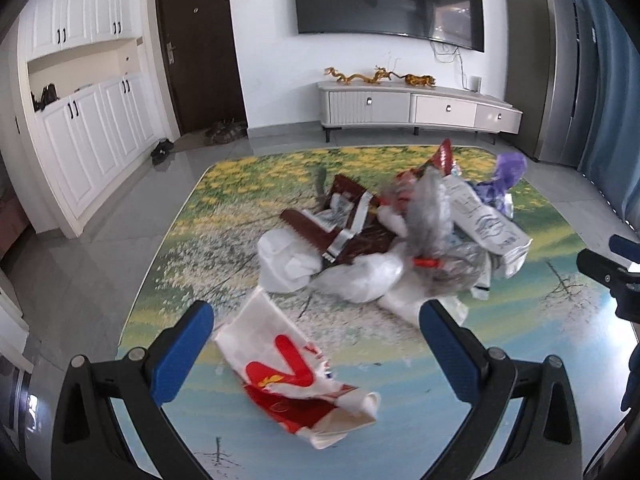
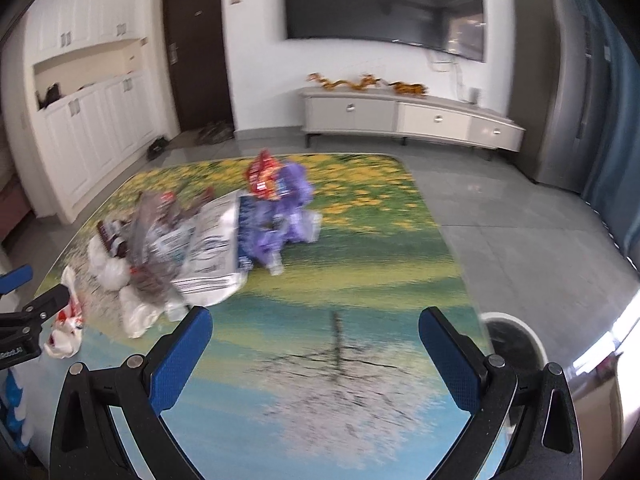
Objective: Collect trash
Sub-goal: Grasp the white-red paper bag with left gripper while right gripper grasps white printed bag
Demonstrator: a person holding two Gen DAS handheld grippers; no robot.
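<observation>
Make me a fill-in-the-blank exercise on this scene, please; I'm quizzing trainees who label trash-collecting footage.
1. The white wrapper between the open left gripper fingers bears a big ____ mark.
2. The trash pile lies on a ____ printed with flowers and trees.
3. The right gripper is open and holds ____.
4. On the wall above the low cabinet hangs a dark ____.

Missing words: red; rug; nothing; television

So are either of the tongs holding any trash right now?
No. Both left tongs and right tongs are open; the red-and-white wrapper lies on the rug between the left fingers, ungripped.
</observation>
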